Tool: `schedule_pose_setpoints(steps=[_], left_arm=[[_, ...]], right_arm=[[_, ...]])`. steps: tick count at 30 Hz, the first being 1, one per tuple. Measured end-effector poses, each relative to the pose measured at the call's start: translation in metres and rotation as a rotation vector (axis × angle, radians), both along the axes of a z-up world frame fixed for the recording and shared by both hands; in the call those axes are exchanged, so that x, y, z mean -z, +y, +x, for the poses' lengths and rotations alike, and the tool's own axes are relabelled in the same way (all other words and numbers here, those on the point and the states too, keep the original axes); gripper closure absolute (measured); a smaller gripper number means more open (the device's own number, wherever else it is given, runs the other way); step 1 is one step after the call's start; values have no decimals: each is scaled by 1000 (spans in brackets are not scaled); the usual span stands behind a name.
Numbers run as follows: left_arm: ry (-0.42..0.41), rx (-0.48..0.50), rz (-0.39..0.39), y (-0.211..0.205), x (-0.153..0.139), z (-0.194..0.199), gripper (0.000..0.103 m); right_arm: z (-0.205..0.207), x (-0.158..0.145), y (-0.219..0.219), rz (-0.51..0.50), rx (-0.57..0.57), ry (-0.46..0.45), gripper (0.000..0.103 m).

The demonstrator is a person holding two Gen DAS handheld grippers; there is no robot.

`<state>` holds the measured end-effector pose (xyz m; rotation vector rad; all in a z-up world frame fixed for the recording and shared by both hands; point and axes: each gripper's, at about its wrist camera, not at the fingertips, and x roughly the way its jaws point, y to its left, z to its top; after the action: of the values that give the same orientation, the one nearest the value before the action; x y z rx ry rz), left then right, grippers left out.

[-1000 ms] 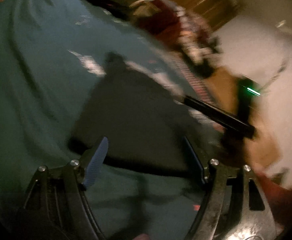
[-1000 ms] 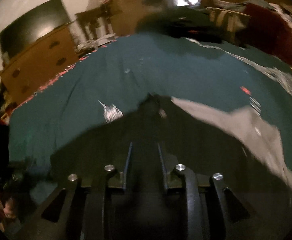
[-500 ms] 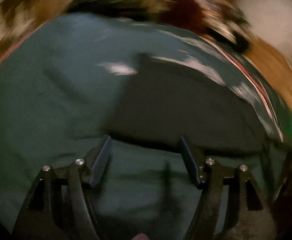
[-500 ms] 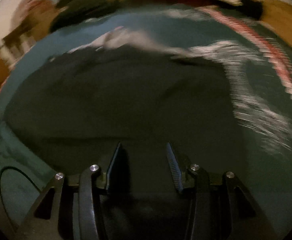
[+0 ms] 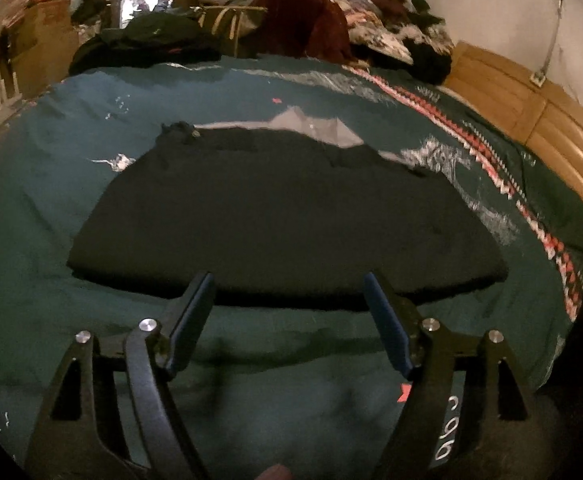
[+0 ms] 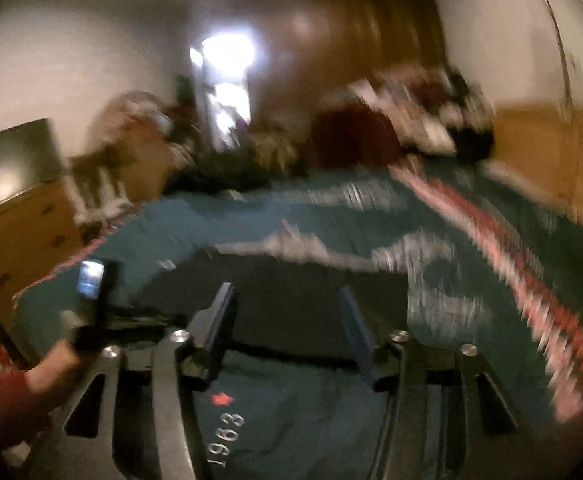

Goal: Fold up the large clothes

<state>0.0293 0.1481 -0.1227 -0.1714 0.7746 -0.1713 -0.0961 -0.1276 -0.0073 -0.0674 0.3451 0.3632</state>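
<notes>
A dark folded garment (image 5: 283,216) lies flat on the teal bedspread (image 5: 51,200), a pale grey part (image 5: 311,128) showing at its far edge. My left gripper (image 5: 289,280) hovers just short of the garment's near edge, its jaws opening with nothing between them. In the blurred right wrist view the same garment (image 6: 283,280) lies ahead. My right gripper (image 6: 287,296) hangs above its near edge, jaws opening and empty. A hand in a red sleeve (image 6: 7,396) holds the left gripper's handle at the lower left.
Heaps of clothes and bags (image 5: 331,28) cover the far end of the bed. A wooden bed frame (image 5: 531,120) runs along the right. A wooden dresser (image 6: 15,236) stands to the left. A bright doorway (image 6: 223,72) is at the back.
My right gripper has let go of the dark garment, opened, and pulled back and up from it. My left gripper has drawn back and rolled level, so the whole folded garment shows.
</notes>
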Motion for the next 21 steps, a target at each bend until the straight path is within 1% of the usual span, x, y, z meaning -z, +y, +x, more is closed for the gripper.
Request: schedule_pose_setpoints(steps=[2,3,4,5,6,7,8,9,10,11,12,14,15,16,17,19,20,21], left_arm=[[-11,2,5,-11,-2,3,25],[-13,3,11,-14,-1,2,22],[-10,3,14,-16,2,1,19],[1,1,24,-19,7,0,14],[16,-6,34,-22,13,1,13],[41,-22,52,-24,20,3,12],[77,-44,75,-27,33,7,12],[96,-56,90,-28,40,10,12],[114,-70,111,-30,48,14,12],[135,-90,146,-32,59,18,12],[152,-112,186,-34,68,22,12],[157,-144,238,-38,77,24,12],[152,-151,261,-41,80,23,9],[147,-157,283,-45,82,22,7],[147,-161,305,-48,84,21,2],[147,-168,337,-53,88,18,0],[146,-171,357,-56,89,18,0],[147,-174,363,-55,90,19,0]], right_arm=[[-28,-26,9,-16,-54,-80,24],[-40,-35,15,-17,-78,-108,22],[-49,-41,20,-7,-108,-124,16],[-52,-42,24,15,-126,-116,13],[-54,-40,27,26,-130,-109,12],[-50,-31,31,26,-123,-92,7],[-36,-10,37,2,-79,-50,3],[-23,7,39,-13,-44,-10,3],[-5,29,41,-28,-5,50,3],[23,63,44,-61,55,147,3],[38,84,44,-82,86,194,3],[80,145,48,-141,144,345,12],[93,163,45,-146,154,398,13],[103,183,44,-150,168,464,21],[111,200,43,-161,194,500,22],[118,224,38,-190,236,539,21],[119,232,35,-187,247,546,15],[118,235,32,-177,258,538,14]])
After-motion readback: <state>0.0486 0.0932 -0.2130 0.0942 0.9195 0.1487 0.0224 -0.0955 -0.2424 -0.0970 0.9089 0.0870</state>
